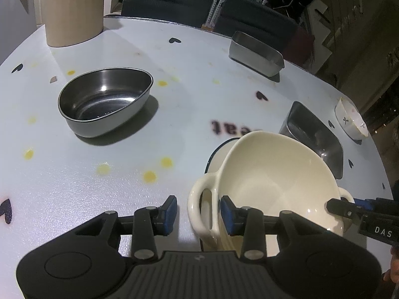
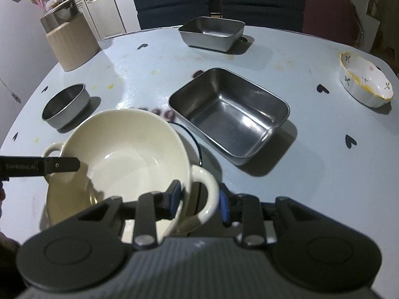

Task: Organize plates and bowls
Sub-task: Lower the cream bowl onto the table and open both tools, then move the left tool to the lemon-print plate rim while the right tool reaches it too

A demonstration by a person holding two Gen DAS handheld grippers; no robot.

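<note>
The cream bowl (image 1: 274,174) with two loop handles is the centre of it all, sitting tilted on a dark-rimmed plate (image 1: 215,154) on the pale blue surface (image 1: 124,186).

The left gripper (image 1: 198,214) is at the bowl's left handle (image 1: 199,206): its blue-padded fingers (image 1: 228,215) stand partly apart, one outside the handle and one between handle and bowl wall. The outer pad shows a clear gap, so no firm squeeze there.

The right gripper (image 2: 199,199) mirrors it on the opposite handle (image 2: 204,189), one of its fingers (image 2: 174,194) inside the bowl rim, the other beyond the handle loop, jaws part-way open around it; whether the pads press on the handle I cannot tell.

Just beyond the bowl, nearly touching the plate, sits a rectangular steel tray (image 2: 229,114). Further behind the bowl is a second steel tray (image 2: 212,32). To the bowl's left rests a round steel bowl (image 1: 104,99). Well off to the bowl's right, near the surface's edge, is a small white flowered dish (image 2: 366,79). Far back left of the bowl stands a beige canister (image 2: 72,42).
</note>
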